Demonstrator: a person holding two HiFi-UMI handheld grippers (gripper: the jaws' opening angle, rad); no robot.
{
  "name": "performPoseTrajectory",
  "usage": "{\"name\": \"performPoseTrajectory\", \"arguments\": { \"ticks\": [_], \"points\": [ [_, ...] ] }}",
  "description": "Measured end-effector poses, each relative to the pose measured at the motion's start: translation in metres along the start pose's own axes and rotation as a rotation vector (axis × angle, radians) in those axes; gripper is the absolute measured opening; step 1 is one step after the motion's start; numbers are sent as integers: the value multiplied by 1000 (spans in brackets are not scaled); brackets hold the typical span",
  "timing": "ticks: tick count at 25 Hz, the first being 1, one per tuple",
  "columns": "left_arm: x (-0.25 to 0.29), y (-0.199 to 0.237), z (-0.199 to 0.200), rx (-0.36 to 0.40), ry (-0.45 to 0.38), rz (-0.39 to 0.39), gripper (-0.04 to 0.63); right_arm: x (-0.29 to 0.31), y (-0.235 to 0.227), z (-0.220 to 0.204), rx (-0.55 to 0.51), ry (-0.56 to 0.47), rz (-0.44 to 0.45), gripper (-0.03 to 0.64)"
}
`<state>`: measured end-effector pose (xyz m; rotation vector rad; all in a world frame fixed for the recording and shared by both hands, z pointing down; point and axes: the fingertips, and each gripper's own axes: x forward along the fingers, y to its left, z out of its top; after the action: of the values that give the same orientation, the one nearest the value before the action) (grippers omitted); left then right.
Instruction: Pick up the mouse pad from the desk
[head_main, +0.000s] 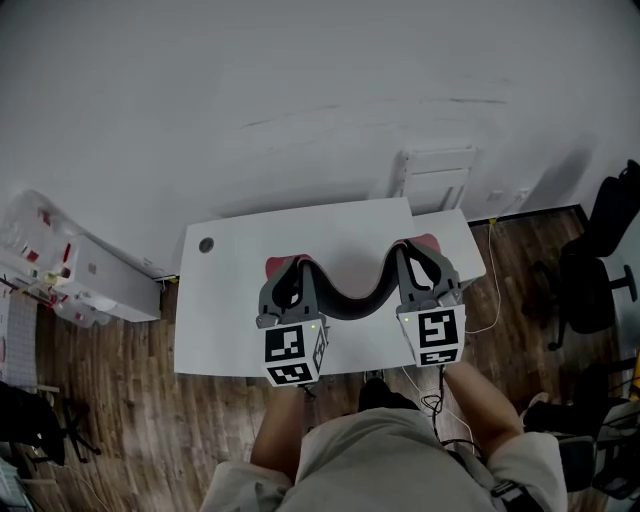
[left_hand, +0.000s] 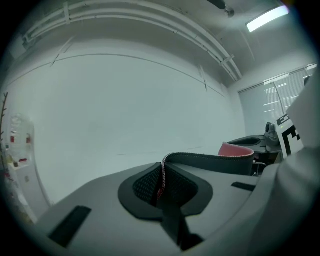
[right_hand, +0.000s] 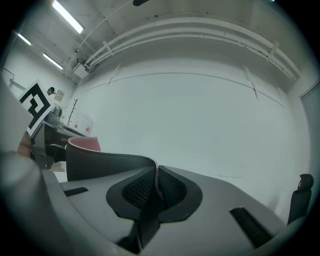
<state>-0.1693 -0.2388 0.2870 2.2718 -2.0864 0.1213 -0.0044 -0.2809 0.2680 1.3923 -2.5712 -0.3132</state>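
I've got left gripper (head_main: 288, 285) clenched on mouse pad (head_main: 350, 303) at 9 o'clock, right gripper (head_main: 418, 268) at 3 o'clock; pad sags over desk (head_main: 225, 300).

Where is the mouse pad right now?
In the head view the mouse pad hangs in a sagging curve over the white desk, its ends pinched by the left gripper and the right gripper.

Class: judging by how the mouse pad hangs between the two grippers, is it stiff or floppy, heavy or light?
Probably floppy: the mouse pad sags in a U between the left gripper and right gripper. Likely light: two thin edge pinches hold it.
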Motion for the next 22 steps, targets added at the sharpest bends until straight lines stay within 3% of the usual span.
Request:
{"name": "performPoseTrajectory", "arguments": {
  "ticks": [11,16,22],
  "points": [
    [-62,9,0,-15,-12,23,29,-40,47,16,-21,-8,40,55],
    [-98,2,0,22,-18,2,29,-72,69,20,-1,-14,44,55],
    [-136,-9,-11,16,3,-23,28,-108,91,14,12,10,43,55]
  ]
}}
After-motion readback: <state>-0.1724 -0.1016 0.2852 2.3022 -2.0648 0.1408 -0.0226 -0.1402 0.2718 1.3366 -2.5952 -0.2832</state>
